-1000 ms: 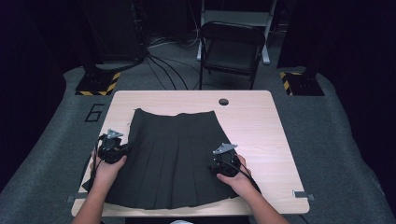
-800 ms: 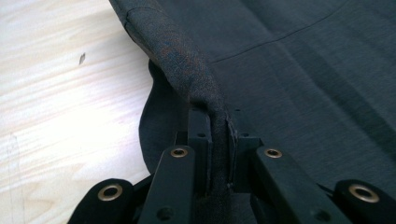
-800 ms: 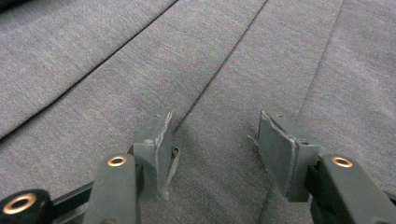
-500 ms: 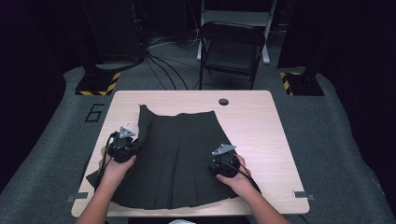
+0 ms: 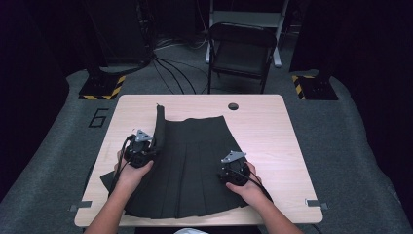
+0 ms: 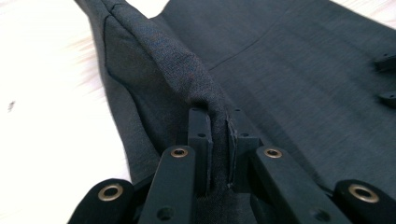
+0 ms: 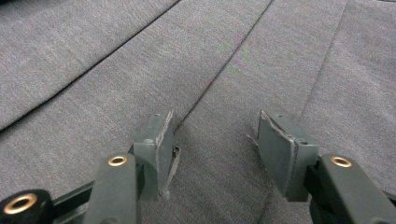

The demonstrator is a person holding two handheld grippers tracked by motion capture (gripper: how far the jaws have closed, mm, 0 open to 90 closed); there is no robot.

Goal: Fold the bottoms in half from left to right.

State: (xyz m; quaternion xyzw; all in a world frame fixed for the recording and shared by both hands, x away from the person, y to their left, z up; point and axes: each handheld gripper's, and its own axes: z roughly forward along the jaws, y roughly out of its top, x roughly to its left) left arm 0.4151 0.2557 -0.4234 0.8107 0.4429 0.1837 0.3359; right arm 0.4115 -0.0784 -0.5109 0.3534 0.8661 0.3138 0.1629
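Dark grey pleated skirt (image 5: 195, 165) lies centre-left on table (image 5: 272, 146) | waistband toward frame top, hem toward bottom, long axis vertical | soft, light, limp; judged best taken at side edges | left gripper (image 6: 219, 140) clamps the raised left edge fold | right gripper (image 7: 215, 140) half open, resting on pleats, gripping nothing

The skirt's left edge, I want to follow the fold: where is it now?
In the high view the skirt's left edge stands lifted left of the table's middle, pinched by the left gripper.
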